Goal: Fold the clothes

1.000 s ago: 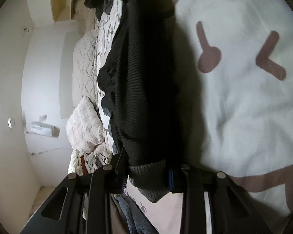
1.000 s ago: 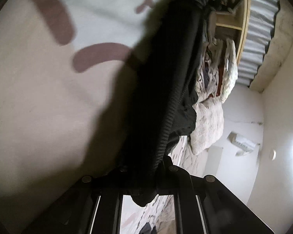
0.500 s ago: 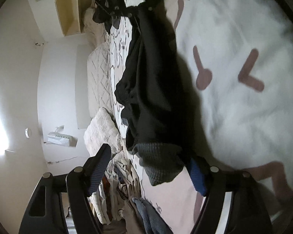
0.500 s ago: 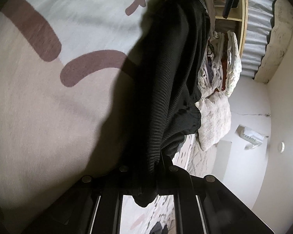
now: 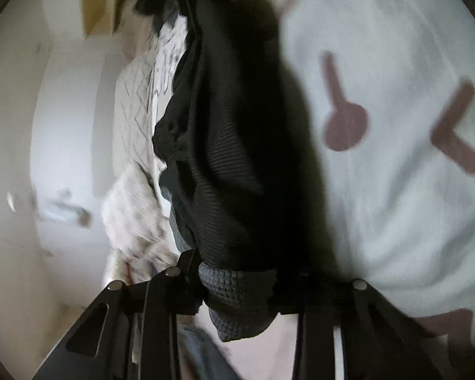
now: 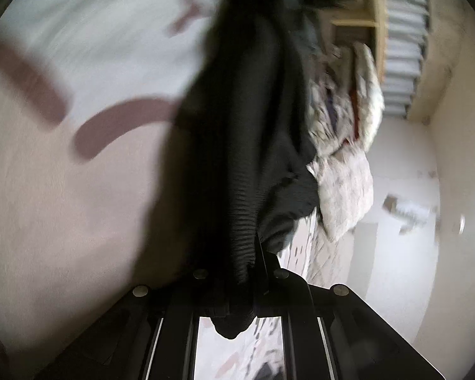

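A black ribbed knit garment is stretched between my two grippers above a white bed cover with dusky pink marks. My left gripper is shut on one end, where a grey knit cuff bunches between the fingers. My right gripper is shut on the other end of the garment. Each gripper shows at the far end of the garment in the other's view. Both views are motion-blurred.
A pale quilted blanket and a fluffy cream pillow lie along the bed's side beside a white wall. A heap of mixed clothes and a wooden shelf are beyond. A blue-grey garment lies under my left gripper.
My left gripper opened half a second ago and has shut again on the grey cuff. The garment has been pulled taut again between the grippers. Both cameras are moving.
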Demonstrator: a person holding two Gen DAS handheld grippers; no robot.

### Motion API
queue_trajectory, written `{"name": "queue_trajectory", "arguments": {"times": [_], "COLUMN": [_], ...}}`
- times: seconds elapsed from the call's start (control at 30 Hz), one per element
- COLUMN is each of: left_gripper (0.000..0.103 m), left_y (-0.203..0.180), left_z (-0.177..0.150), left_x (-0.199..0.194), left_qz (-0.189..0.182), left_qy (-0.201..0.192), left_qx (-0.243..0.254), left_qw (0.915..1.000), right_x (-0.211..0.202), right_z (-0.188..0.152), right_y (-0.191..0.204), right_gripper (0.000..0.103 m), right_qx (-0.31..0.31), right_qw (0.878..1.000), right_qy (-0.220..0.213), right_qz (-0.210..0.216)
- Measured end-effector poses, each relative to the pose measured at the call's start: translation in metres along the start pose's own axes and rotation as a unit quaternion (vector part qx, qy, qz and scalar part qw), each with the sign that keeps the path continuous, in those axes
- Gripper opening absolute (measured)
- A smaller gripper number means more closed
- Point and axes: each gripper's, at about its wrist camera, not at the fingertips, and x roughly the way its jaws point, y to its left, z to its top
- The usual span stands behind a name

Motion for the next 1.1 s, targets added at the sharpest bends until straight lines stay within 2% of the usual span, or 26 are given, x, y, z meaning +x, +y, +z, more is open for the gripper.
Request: {"name": "queue_trajectory", "arguments": {"times": [0.03, 0.1, 0.17, 0.27, 0.37, 0.47, 0.6, 0.67, 0.7, 0.77, 0.9, 1.1], "left_gripper": [0.029, 0.028, 0.028, 0.028, 0.027, 0.027, 0.027, 0.027, 0.027, 0.027, 0.028, 0.028], "left_y": [0.013, 0.050, 0.091, 0.142, 0.187, 0.240, 0.295, 0.321, 0.331, 0.346, 0.365, 0.382], "left_z": [0.001, 0.001, -0.005, -0.020, -0.037, -0.058, -0.094, -0.116, -0.128, -0.152, -0.199, -0.274], "left_x": [-0.002, -0.002, -0.003, -0.012, -0.023, -0.028, -0.044, -0.055, -0.059, -0.065, -0.062, -0.027], "left_qz": [-0.024, -0.070, -0.099, -0.114, -0.110, -0.100, -0.095, -0.084, -0.077, -0.056, -0.007, 0.056], "left_qy": [0.006, 0.017, 0.021, 0.010, -0.007, -0.020, -0.039, -0.042, -0.041, -0.031, 0.002, 0.041], "left_qx": [-0.042, -0.140, -0.237, -0.343, -0.410, -0.454, -0.512, -0.531, -0.538, -0.541, -0.527, -0.511], "left_qw": [0.9988, 0.9876, 0.9661, 0.9322, 0.9052, 0.8851, 0.8529, 0.8422, 0.8386, 0.8386, 0.8497, 0.8568], "right_x": [-0.002, -0.005, -0.007, -0.007, -0.003, -0.003, -0.008, -0.012, -0.013, -0.015, -0.003, 0.051], "right_z": [0.001, 0.004, 0.005, 0.008, 0.014, 0.025, 0.050, 0.065, 0.073, 0.089, 0.136, 0.222], "right_y": [-0.012, -0.038, -0.069, -0.118, -0.171, -0.219, -0.287, -0.314, -0.327, -0.351, -0.379, -0.403], "right_gripper": [0.010, 0.010, 0.010, 0.010, 0.010, 0.010, 0.010, 0.010, 0.010, 0.010, 0.010, 0.010], "right_qx": [0.020, 0.060, 0.101, 0.147, 0.169, 0.174, 0.205, 0.229, 0.240, 0.264, 0.278, 0.286], "right_qw": [1.000, 0.998, 0.995, 0.989, 0.985, 0.982, 0.974, 0.969, 0.966, 0.960, 0.955, 0.951], "right_qy": [0.002, 0.006, 0.011, 0.019, 0.021, 0.014, 0.000, -0.014, -0.021, -0.035, -0.063, -0.086], "right_qz": [0.001, 0.003, 0.006, 0.001, -0.027, -0.065, -0.095, -0.095, -0.094, -0.089, -0.085, -0.080]}}
